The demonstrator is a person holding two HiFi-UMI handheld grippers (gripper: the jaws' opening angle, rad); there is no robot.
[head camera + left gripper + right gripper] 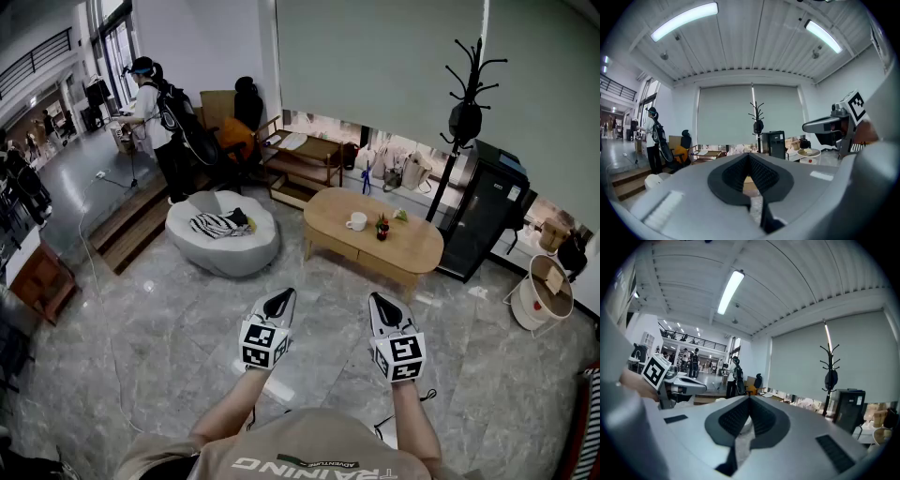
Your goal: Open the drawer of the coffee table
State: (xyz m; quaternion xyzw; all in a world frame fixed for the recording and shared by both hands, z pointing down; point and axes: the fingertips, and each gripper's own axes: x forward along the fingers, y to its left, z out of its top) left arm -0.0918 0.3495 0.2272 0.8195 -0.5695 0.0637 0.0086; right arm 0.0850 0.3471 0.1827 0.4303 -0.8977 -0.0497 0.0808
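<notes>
Grey marble floor fills the near half of the room; pale roller blinds cover the far wall.

Coffee table: oval, light wood, far of centre and slightly right, well apart from both grippers. Its drawer sits in the near side panel, front flush with the frame, so closed.

Grey pouf is left of the table with a striped cloth on top. Black cabinet is at the table's right end, with a black coat stand just beside it. A person stands far left by the steps.

Left gripper is near centre, aimed roughly level toward the table. Its own view shows the jaw tips meeting and nothing between them: closed, empty.

Right gripper is beside it on the right, parallel. Its tips are also together with nothing held.

White mug stands on the tabletop, a small plant just right of it.
</notes>
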